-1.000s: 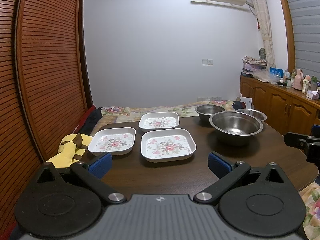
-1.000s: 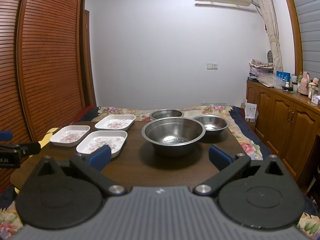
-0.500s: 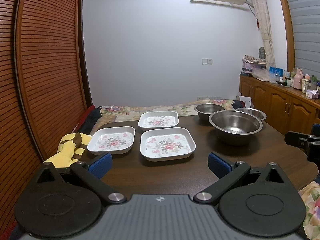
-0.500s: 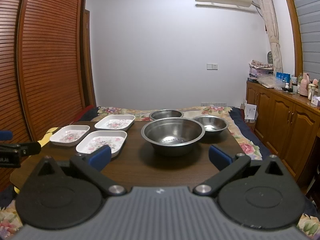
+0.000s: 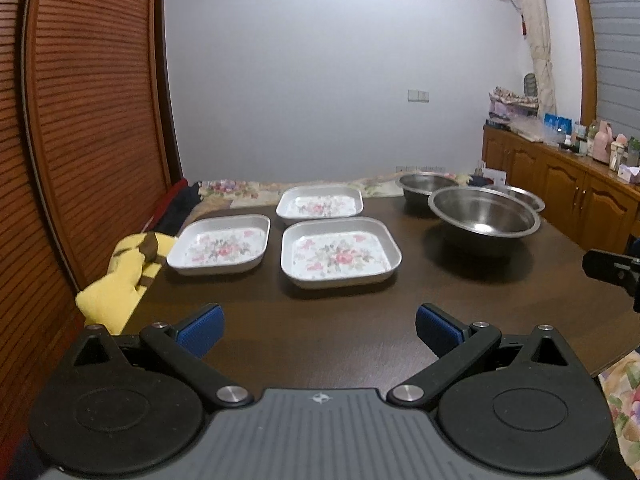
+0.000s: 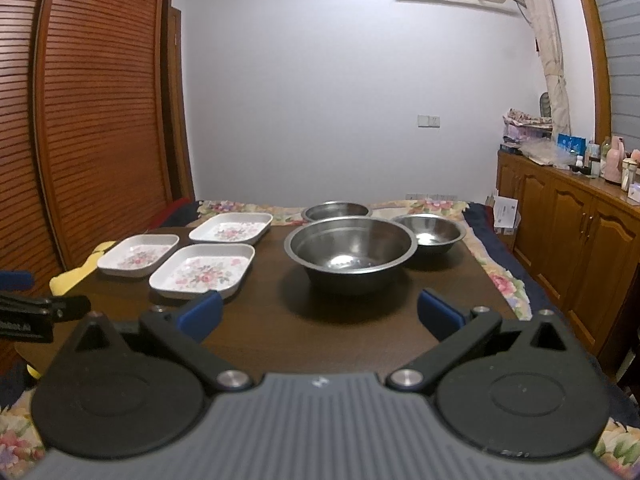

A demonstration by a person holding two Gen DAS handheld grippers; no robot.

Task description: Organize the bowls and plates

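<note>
— Where do the dishes sit?
— Three floral plates [image 5: 340, 254] toward the counter's [image 5: 320, 340] left edge, three steel bowls [image 6: 350, 250] toward its right.
— Anything hidden?
— The big bowl partly covers the rear bowl [image 6: 336, 211].
— And the tools?
— Left tool [image 5: 320, 326] and right tool [image 6: 320, 312] both spread wide, empty, over the near edge.

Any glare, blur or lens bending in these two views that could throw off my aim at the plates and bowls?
Left wrist view: sharp; dim room light, strong fisheye bowing the wooden door; a small highlight inside the big steel bowl; flowered plates glare-free. Right wrist view: equally sharp, highlights in the big bowl and the right-hand small bowl; soft shadow under the big bowl on the table.
</note>
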